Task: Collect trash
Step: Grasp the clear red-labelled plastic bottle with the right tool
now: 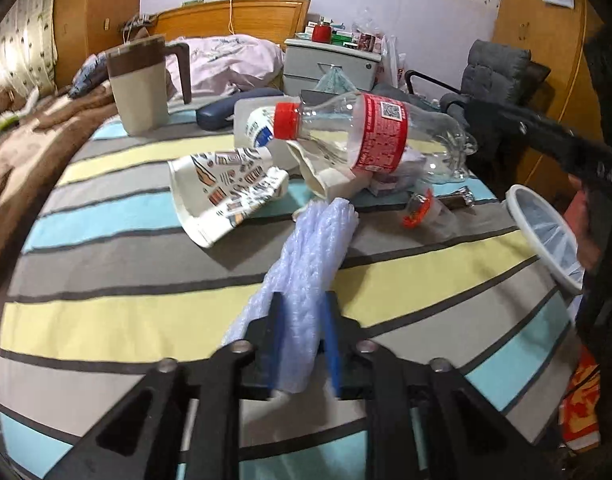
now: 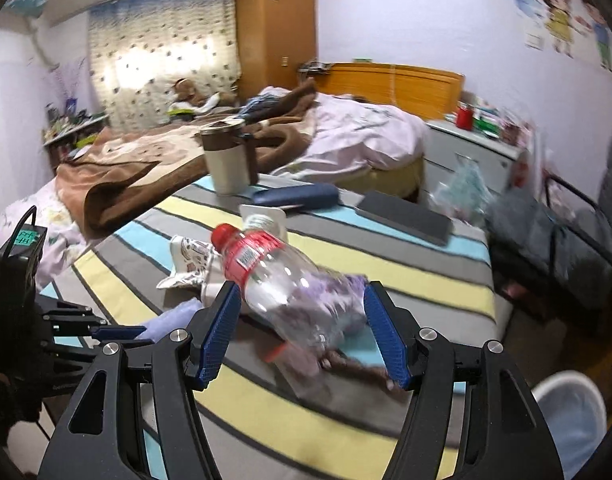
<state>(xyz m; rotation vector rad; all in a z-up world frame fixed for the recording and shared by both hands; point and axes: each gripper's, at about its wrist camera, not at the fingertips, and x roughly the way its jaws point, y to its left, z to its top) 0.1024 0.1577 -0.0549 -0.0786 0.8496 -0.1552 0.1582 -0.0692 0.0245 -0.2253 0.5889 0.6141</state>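
My left gripper (image 1: 301, 312) is shut on a roll of pale lilac foam wrap (image 1: 314, 256) lying on the striped table (image 1: 105, 312). Beyond it lie a crumpled printed paper cup (image 1: 221, 192), a cream paper scrap, an orange wrapper (image 1: 418, 210), and an empty clear plastic bottle (image 1: 370, 136) with red cap and label. In the right wrist view my right gripper (image 2: 301, 308) is open, its blue pads on either side of that bottle (image 2: 281, 280), which looks blurred and tilted above the table; no contact is visible. The left gripper (image 2: 113, 332) shows at left.
A white bin with a liner stands beyond the table's right edge (image 1: 546, 232), also low right in the right wrist view (image 2: 570, 412). On the far table stand a brown-and-cream mug (image 1: 139, 88), a blue case (image 1: 217, 114), a white container (image 1: 257, 120) and a dark pad (image 2: 406, 216). Bed behind, chair right.
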